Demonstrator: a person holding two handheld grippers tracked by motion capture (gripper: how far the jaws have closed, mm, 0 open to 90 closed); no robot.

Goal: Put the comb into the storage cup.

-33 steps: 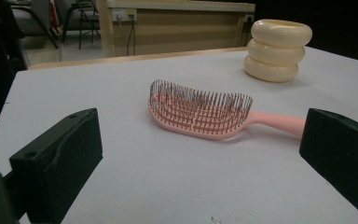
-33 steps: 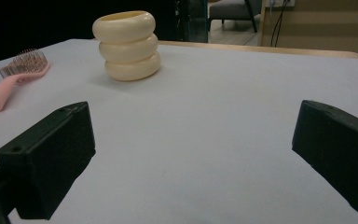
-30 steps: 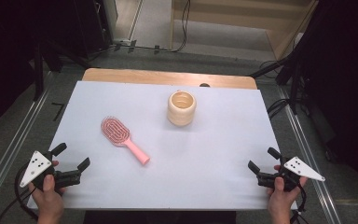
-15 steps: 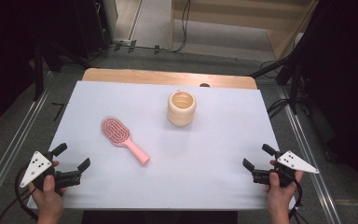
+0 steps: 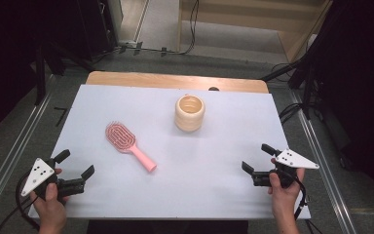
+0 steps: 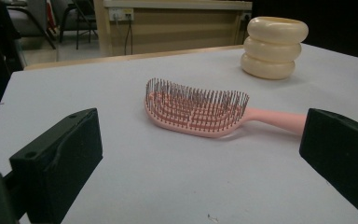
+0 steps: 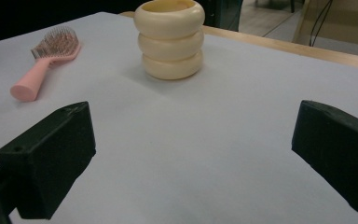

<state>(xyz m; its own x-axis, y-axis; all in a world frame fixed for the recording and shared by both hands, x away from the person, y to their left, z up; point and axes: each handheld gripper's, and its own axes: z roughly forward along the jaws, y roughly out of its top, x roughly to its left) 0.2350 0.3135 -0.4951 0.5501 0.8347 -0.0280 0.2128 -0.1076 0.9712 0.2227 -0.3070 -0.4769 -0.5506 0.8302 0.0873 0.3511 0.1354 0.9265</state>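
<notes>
A pink hairbrush lies bristles up on the white table, left of centre, its handle pointing toward the near right. A cream ribbed cup stands upright behind the centre. My left gripper rests open at the near left corner, facing the hairbrush with the cup beyond it. My right gripper is held open near the right edge, with the cup ahead and the hairbrush off to its left. Neither gripper holds anything.
A wooden strip runs along the table's far edge. Metal rails flank the table on both sides, with cables on the floor behind. White surface lies between the grippers and around both objects.
My right gripper has moved inward to the left and a little forward over the table. The left gripper, hairbrush and cup have stayed put.
</notes>
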